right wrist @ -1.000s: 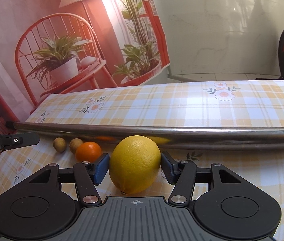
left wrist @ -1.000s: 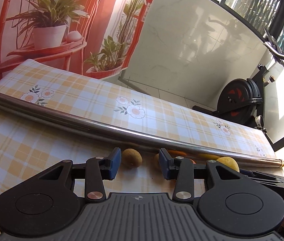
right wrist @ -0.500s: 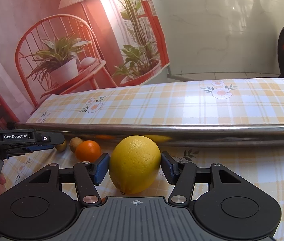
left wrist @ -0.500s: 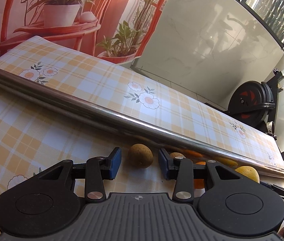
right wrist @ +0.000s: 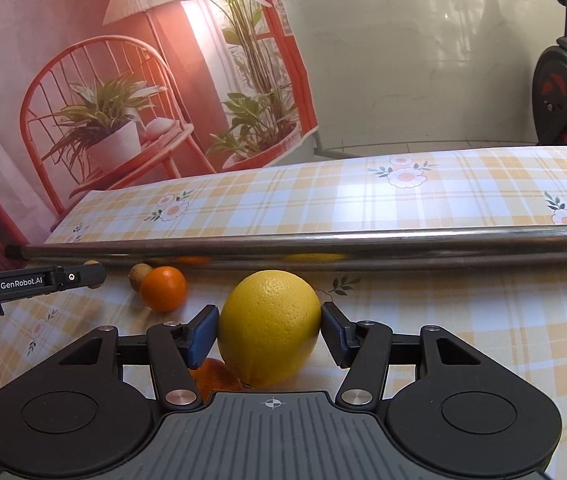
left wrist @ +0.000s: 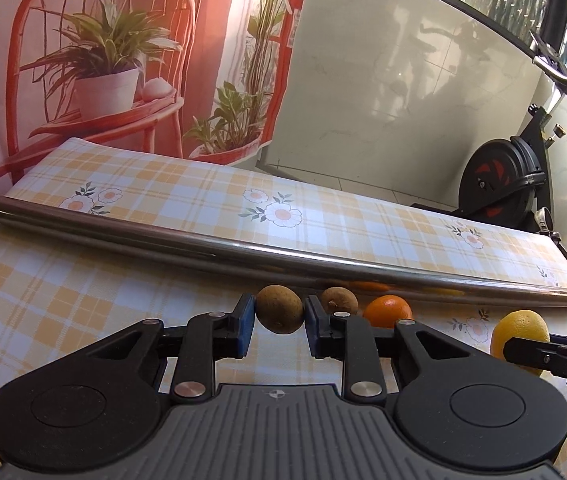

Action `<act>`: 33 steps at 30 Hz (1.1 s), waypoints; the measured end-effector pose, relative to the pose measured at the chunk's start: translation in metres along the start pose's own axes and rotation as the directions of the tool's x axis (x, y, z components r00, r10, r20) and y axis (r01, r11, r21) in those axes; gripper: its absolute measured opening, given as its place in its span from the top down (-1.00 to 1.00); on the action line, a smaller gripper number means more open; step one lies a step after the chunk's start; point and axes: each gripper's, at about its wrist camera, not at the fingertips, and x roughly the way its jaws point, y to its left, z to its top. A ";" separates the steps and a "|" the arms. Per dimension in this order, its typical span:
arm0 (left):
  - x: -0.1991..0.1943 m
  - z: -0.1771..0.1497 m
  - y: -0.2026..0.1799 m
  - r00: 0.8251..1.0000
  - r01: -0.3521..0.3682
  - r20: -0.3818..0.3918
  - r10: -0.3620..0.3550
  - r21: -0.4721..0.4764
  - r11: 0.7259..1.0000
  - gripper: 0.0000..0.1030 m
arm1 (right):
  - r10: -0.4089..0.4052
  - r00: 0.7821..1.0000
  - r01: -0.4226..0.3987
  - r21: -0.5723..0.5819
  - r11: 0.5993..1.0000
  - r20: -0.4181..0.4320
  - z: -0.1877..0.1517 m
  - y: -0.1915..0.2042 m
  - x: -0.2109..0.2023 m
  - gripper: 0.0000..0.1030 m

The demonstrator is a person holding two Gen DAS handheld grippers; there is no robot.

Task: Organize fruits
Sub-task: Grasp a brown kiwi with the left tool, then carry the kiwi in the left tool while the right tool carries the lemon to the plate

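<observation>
My left gripper is shut on a small brown round fruit, its blue pads touching both sides. A second brown fruit and an orange lie just to its right, then the lemon. My right gripper is shut on the large yellow lemon, which rests on the checked tablecloth. Another orange lies partly hidden under the right gripper. In the right wrist view the far orange and a brown fruit sit at left, beside the left gripper.
A long steel rod lies across the table behind the fruits; it also shows in the right wrist view. A red plant backdrop hangs behind the table. An exercise bike stands at right.
The left gripper moved forward around the small brown fruit and closed its pads on it. The right gripper stayed on the lemon with hardly any motion.
</observation>
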 end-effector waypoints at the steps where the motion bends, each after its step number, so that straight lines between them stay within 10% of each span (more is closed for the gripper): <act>1: -0.005 -0.003 -0.001 1.000 -0.001 0.002 0.001 0.004 1.000 0.45 | -0.002 1.000 0.002 0.005 1.000 0.005 -0.002 0.000 -0.005 -0.01; 33: -0.133 -0.060 -0.050 0.991 0.122 0.042 -0.127 0.115 0.986 0.44 | -0.001 0.994 0.006 -0.049 0.999 0.113 -0.078 0.030 -0.142 -0.01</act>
